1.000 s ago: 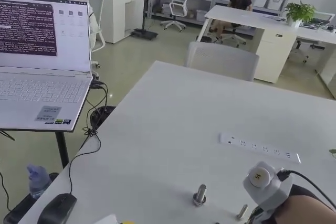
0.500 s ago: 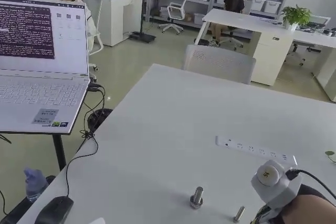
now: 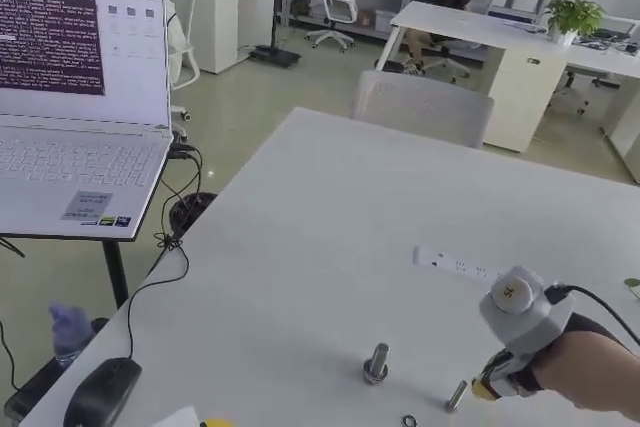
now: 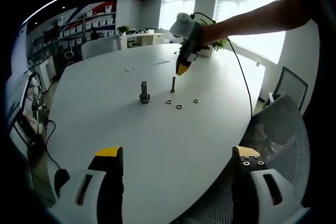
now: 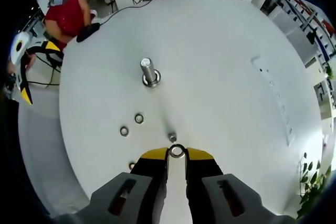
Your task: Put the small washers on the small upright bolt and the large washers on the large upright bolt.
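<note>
The large upright bolt (image 3: 376, 362) (image 5: 149, 73) (image 4: 144, 92) stands on the white table (image 3: 330, 247). To its right is the thin small bolt (image 3: 456, 395) (image 5: 172, 137) (image 4: 172, 84). My right gripper (image 5: 177, 153) (image 3: 487, 387) (image 4: 181, 68) is shut on a washer (image 5: 177, 151), held just beside and above the small bolt's top. Loose washers (image 5: 139, 118) (image 5: 124, 130) (image 4: 179, 106) lie on the table near the bolts, one (image 3: 409, 421) at the near edge of the head view. My left gripper (image 4: 177, 156) hangs open and holds nothing, back from the table's near edge.
A white power strip (image 3: 455, 265) (image 5: 273, 98) lies beyond the bolts. A laptop (image 3: 75, 97) stands on a side stand at the left, with cables and a mouse (image 3: 100, 392) below. A grey chair (image 3: 420, 107) is at the far table edge.
The head camera has tilted down, which brings a loose washer into view. The right gripper has risen a little and stays close to the small bolt.
</note>
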Motion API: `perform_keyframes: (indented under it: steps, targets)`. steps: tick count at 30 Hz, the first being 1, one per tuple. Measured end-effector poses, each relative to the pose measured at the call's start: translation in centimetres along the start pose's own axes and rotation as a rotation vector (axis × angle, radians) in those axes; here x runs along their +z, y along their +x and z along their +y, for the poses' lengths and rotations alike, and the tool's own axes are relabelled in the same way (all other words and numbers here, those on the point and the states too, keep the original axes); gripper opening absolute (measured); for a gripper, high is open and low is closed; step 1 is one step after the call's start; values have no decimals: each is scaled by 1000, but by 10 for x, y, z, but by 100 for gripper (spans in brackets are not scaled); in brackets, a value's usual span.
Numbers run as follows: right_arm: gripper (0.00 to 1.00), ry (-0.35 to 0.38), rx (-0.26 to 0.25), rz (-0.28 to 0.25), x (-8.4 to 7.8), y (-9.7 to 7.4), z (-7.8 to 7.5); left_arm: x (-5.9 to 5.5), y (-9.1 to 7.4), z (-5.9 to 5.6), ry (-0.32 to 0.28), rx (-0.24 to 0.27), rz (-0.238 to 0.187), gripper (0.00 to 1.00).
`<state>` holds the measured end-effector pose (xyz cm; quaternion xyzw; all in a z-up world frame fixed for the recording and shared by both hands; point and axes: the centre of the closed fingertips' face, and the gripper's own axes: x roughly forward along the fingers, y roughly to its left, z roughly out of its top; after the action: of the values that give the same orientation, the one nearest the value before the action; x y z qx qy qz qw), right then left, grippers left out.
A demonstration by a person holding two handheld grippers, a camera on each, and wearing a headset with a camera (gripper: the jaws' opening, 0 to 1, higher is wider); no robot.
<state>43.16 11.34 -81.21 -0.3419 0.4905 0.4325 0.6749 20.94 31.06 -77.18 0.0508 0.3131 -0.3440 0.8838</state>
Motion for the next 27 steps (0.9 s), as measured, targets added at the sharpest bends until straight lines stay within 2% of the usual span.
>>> perform_keyframes:
  steps: [10, 18, 27]
  targets:
    - [13, -25, 22, 1, 10, 5, 2, 0, 4, 2, -2, -3, -1, 87]
    - [13, -25, 34, 11, 10, 8, 6, -1, 5, 0, -5, -11, -1, 86]
    - [13, -23, 34, 23, 8, 12, 4, 0, 6, 0, -7, -20, 0, 85]
